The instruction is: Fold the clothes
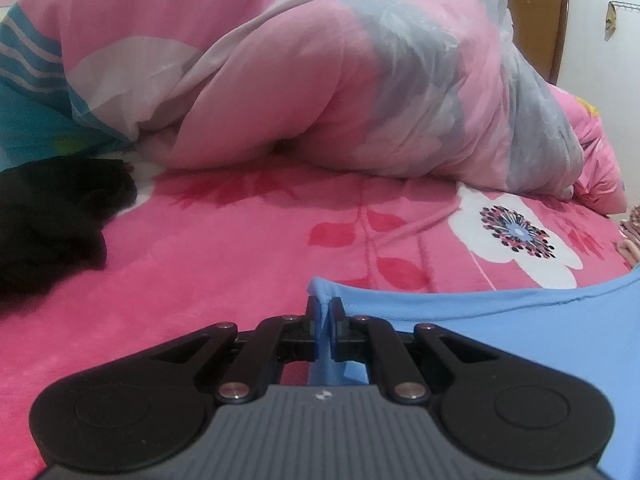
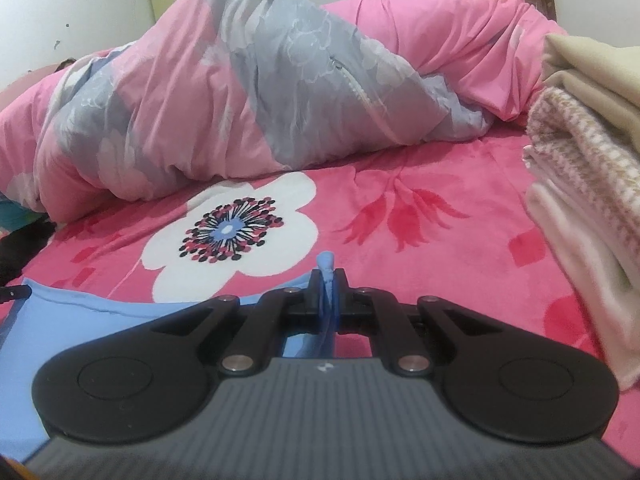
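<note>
White wall [image 1: 592, 60], brown wooden door [image 1: 538, 20], pink floral bed [image 2: 400, 208]

pink flowered bed [image 1: 240, 248] bears rumpled duvet [image 1: 320, 92], black garment [image 1: 48, 220], folded stack [image 2: 588, 184], blue cloth [image 1: 520, 320].

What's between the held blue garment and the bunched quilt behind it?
Only bare floral blanket between the blue garment and the quilt; nothing lies on that stretch. Right wrist view shows it best, and the left agrees.
</note>
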Demonstrator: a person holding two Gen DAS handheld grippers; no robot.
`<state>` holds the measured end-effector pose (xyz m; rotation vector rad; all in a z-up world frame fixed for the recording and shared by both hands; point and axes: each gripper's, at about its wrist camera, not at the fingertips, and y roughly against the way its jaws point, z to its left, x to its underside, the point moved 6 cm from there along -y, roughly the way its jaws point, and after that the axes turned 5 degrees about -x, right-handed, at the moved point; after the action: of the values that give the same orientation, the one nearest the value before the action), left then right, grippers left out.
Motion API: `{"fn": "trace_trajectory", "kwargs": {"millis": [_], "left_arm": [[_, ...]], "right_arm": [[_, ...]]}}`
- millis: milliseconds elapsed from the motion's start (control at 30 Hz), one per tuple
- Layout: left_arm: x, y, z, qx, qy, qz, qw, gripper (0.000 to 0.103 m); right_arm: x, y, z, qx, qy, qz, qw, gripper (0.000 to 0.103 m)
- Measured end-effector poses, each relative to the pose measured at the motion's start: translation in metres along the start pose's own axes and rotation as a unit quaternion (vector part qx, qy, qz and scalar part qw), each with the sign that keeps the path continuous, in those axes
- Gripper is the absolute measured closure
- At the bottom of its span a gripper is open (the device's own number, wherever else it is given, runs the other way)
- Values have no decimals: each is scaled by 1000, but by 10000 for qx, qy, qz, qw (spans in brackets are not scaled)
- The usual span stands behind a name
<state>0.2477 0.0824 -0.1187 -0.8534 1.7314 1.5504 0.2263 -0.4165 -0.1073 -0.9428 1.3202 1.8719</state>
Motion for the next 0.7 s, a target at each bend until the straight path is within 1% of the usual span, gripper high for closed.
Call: {"fn": "trace_trajectory", "kwargs": {"millis": [233,400,500,600,633,667,700], "left_arm": [[-4,4,5,-33,82,-71,9999,98],[-4,4,8,-47,134,-29,9999,98],[-2,0,9,-63,144,70,9999,98],[1,-7,10,-58,161,274,9995,97],[3,-9,10,-47,179,355,9992,97],[3,-10,11,-40,224,413,9989,93],[3,-10,13,-36,287,455,9985,87]], "right_arm": [[-2,-9,0,-55,-10,-1,10000,101],[-1,-13,0,-84,6,30,10000,101],[1,-19,-3,-107,-31,105,9999,101],[7,-27,-7,-121,-163,241,9995,101],[10,-30,-8,-126,-212,291,9993,100],[12,-33,-10,-131,-261,340,9990,100],[14,-35,-11,-136,-310,389,9987,100]]}}
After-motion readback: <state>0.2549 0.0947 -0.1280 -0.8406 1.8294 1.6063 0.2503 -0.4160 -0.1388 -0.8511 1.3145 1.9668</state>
